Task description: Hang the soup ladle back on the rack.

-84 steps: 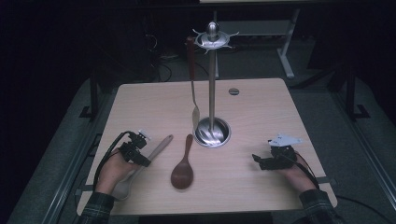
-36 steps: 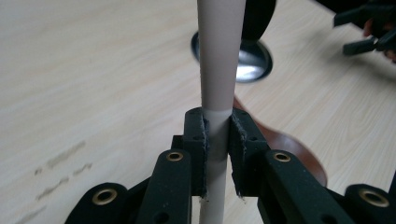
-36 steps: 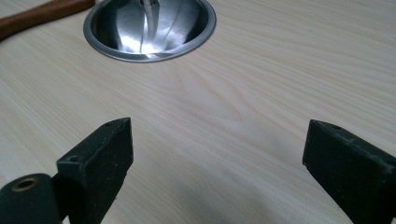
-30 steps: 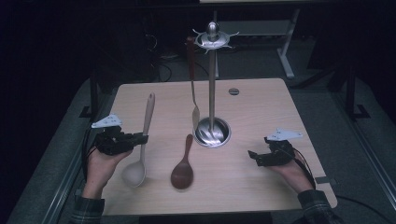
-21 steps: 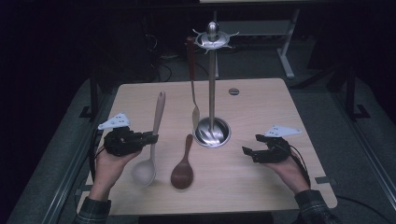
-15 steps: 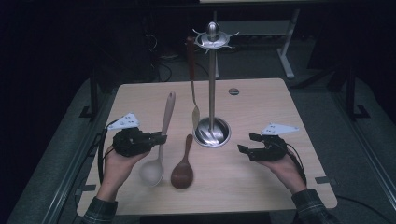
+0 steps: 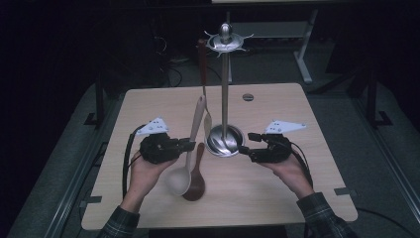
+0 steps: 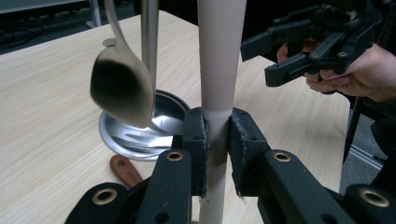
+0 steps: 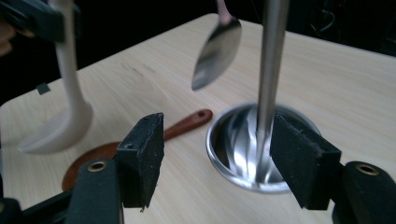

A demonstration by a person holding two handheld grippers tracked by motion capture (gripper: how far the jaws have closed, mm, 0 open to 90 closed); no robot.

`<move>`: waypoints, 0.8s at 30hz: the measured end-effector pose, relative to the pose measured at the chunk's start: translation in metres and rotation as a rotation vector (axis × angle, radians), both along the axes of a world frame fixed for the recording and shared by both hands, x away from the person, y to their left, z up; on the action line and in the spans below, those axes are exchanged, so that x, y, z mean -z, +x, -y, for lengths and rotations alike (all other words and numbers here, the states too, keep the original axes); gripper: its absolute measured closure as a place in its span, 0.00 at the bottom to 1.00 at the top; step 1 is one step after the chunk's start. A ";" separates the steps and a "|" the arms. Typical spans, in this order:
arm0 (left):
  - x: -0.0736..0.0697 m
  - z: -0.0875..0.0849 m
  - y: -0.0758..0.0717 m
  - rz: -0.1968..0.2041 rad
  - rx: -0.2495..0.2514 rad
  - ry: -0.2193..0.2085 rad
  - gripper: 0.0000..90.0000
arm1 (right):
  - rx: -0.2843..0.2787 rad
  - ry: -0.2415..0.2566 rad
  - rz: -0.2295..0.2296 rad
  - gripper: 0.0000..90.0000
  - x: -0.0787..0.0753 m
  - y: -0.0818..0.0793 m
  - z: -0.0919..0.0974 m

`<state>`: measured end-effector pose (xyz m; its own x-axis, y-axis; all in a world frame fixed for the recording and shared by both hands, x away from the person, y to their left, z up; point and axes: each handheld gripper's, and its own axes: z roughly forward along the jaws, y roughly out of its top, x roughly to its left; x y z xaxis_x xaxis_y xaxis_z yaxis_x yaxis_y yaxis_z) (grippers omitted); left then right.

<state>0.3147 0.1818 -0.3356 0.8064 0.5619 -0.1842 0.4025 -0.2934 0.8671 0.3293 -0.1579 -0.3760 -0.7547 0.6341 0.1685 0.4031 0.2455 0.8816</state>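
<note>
My left gripper (image 7: 190,145) (image 8: 217,140) is shut on the handle of a cream spoon (image 7: 195,124) (image 8: 219,56), which stands nearly upright with its bowl (image 7: 178,181) down over the table. Under it lies a brown wooden spoon (image 7: 196,186) (image 9: 187,123). Just right of it rises a metal stand (image 7: 225,84) (image 9: 271,56) from a round base (image 7: 218,144) (image 8: 121,135). A metal spoon (image 7: 207,121) (image 8: 121,93) (image 9: 217,51) hangs from its top. My right gripper (image 7: 246,142) (image 9: 222,158) is open at the base's right rim. Its jaws have just been closing, pressing on nothing; the pole stands just beyond them.
A small dark round plug (image 7: 247,96) sits in the light wooden table (image 7: 277,188) behind the stand. A white frame leg (image 7: 302,54) stands on the dark floor beyond. In the left gripper view the other hand's gripper (image 8: 299,51) is close on the right.
My left gripper has carried the cream spoon rightward, up to the stand. My right gripper has moved left and risen to the stand's base.
</note>
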 end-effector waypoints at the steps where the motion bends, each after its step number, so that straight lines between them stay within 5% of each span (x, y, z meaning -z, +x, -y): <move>1: 0.000 0.001 0.001 0.002 0.001 0.002 0.87 | -0.008 0.008 0.008 0.40 -0.004 0.000 -0.002; 13: 0.000 0.032 0.007 0.022 -0.004 -0.002 0.87 | -0.092 0.118 0.062 0.46 -0.046 0.001 -0.030; 24: 0.003 0.051 0.004 0.040 -0.007 -0.002 0.87 | -0.117 0.166 0.086 0.58 -0.053 0.006 -0.051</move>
